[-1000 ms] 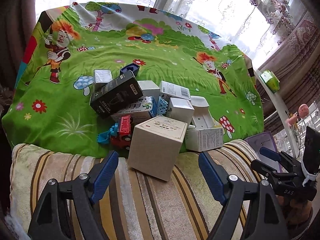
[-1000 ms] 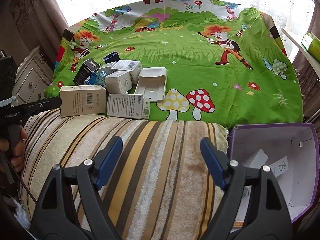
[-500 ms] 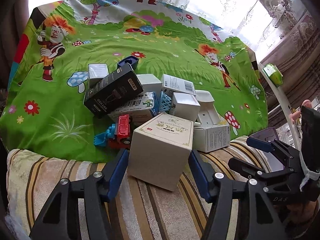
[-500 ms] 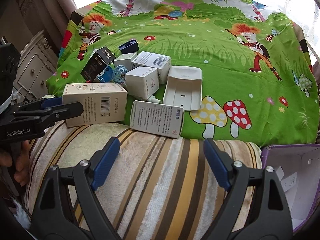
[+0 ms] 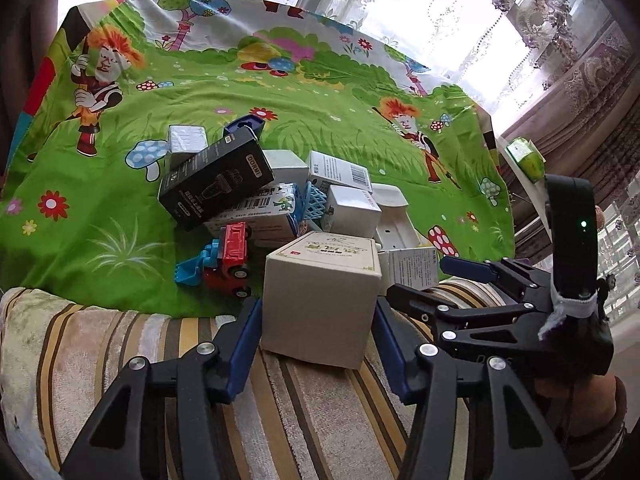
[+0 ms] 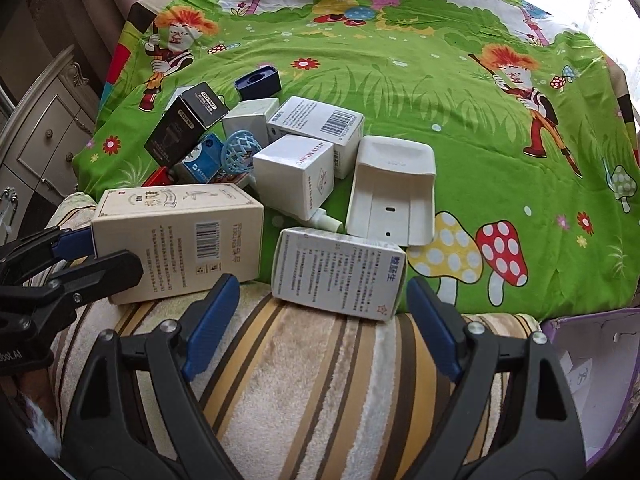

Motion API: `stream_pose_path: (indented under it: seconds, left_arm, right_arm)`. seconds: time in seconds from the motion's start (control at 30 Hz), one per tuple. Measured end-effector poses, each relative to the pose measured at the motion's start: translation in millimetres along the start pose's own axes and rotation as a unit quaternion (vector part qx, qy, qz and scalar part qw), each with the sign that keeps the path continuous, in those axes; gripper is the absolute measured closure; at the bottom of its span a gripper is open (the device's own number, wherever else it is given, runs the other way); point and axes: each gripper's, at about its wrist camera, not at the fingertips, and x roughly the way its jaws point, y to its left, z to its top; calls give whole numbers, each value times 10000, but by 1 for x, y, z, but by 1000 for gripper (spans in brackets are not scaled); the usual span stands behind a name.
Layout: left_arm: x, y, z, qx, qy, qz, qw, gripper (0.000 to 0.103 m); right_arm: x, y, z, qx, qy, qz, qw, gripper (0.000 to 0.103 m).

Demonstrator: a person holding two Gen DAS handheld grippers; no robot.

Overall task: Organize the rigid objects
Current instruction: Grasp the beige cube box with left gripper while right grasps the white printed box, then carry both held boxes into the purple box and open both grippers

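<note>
A pile of boxes and toys lies on the green cartoon cloth [image 5: 120,208]. My left gripper [image 5: 318,322] has its blue pads against both sides of a beige box [image 5: 320,296], which rests on the striped towel [image 5: 120,356]; the same box [image 6: 176,236] shows in the right wrist view. My right gripper [image 6: 324,314] is open, its fingers on either side of a white printed box [image 6: 340,274] without touching it. Behind lie a black DORMI box [image 5: 216,180], a red and blue toy truck [image 5: 224,264], a white plastic holder [image 6: 392,192] and more white boxes [image 6: 296,176].
A purple open box [image 6: 600,364] with paper slips inside stands at the right edge of the towel. A white dresser [image 6: 44,140] is at the left. A window with lace curtains [image 5: 400,4] is behind the table. A green packet [image 5: 524,156] lies on a side ledge.
My left gripper has moved forward and closed around the beige box. My right gripper has moved forward and left toward the white printed box, still open.
</note>
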Motion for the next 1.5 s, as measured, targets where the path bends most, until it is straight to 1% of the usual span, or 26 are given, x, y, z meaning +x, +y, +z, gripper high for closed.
stream_pose_path:
  seconds: [0.33,0.37,0.4,0.43,0.5,0.73,1.03,1.37,1.5]
  left_arm:
    - [-10,3,-9,-138,-128,-116,9998,49]
    - [-11,4,-9,-144,-133,-120,9997,49]
    - [-11,3,-9,-143,-141,-131,9997,49]
    - [-12,3,-10,-142,-149,-136,9997,49]
    - [-12,3,-10,-139,-154,-136,9997,49]
    - [-16,2,-13,-172,-208,-186,9995,49]
    - [-20,-7,-17,-141,-231,-248,9993,49]
    - [-17,-40,-21,116,-161,-445,9988,49]
    - [-14,-56,-22,236,-122,-598,9979,49]
  right_arm:
    - [15,1,12,34,94,-163,9998,16]
    - [17,1,13,51,113,-149,9998,17]
    - [18,0,12,68,150,-120,9998,24]
    - [20,-1,12,98,179,-72,9998,27]
    - [18,-4,11,152,137,-36,9998,28]
    - [0,-5,4,227,-202,-88,9995,29]
    - [-31,-7,-17,174,-625,-195,9977,29]
    - [-61,-33,-45,545,-892,27,9945,29]
    - [-72,-48,-56,759,-1002,91,9920,29]
